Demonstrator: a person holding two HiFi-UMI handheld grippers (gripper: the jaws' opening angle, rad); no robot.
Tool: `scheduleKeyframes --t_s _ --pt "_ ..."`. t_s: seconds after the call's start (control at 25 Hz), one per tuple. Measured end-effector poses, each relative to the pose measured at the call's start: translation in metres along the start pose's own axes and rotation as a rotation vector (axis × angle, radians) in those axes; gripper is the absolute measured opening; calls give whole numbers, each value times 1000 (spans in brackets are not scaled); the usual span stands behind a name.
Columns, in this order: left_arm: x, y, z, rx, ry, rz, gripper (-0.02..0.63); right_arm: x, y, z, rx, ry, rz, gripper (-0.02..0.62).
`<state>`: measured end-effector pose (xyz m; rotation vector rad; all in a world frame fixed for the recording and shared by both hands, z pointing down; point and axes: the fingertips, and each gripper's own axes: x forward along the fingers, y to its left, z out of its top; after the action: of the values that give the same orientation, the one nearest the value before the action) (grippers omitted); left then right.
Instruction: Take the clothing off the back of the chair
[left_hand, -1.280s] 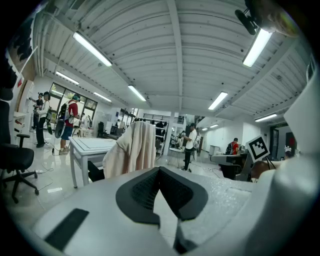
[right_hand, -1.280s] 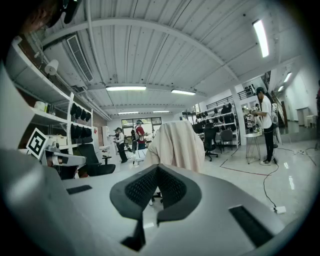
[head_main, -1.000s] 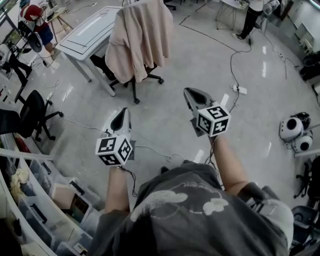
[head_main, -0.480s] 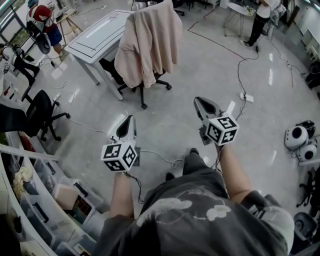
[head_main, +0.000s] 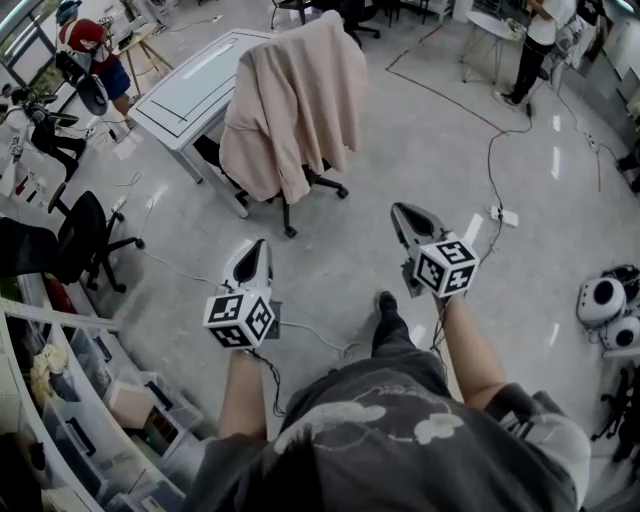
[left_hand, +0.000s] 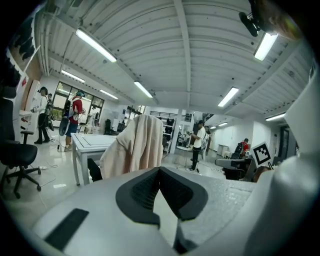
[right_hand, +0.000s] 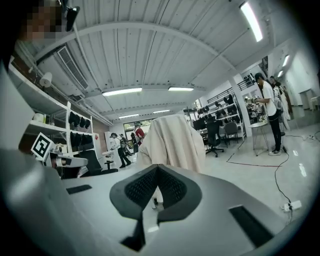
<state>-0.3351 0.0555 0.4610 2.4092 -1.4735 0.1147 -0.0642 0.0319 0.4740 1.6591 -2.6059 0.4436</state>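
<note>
A beige jacket (head_main: 295, 100) hangs over the back of a black office chair (head_main: 300, 190) ahead of me, beside a white table (head_main: 195, 80). My left gripper (head_main: 252, 252) and right gripper (head_main: 402, 215) are both shut and empty, held well short of the chair and pointing toward it. In the left gripper view the jacket (left_hand: 135, 147) hangs past the closed tips of the left gripper (left_hand: 160, 170). The right gripper view shows the jacket (right_hand: 172, 142) straight ahead beyond the right gripper (right_hand: 157, 167). The chair's back is hidden under the cloth.
Cables (head_main: 500, 150) and a power strip (head_main: 502, 215) lie on the floor to the right. Another black chair (head_main: 85, 235) and shelves with bins (head_main: 90, 400) stand at the left. People stand at the back (head_main: 535, 45). White round devices (head_main: 605, 305) sit at the far right.
Both grippers and I have moved forward, so the chair with the jacket looks nearer and larger. Both grippers stay shut.
</note>
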Motion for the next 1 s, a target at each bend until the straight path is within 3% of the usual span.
scheduleKeyframes --t_s 0.2,0.52,0.76,1.0 --pt "86 -14 24 -3 8 71 0 56 -73 31 5 19 63 -9" --pt "175 -30 55 -12 -11 152 0 125 -149 65 0 50 167 -9" --pt "213 -30 82 -17 -65 242 0 159 -184 83 -31 78 240 -9" --pt "233 -30 96 -24 -84 259 0 190 -204 95 -23 77 254 -9"
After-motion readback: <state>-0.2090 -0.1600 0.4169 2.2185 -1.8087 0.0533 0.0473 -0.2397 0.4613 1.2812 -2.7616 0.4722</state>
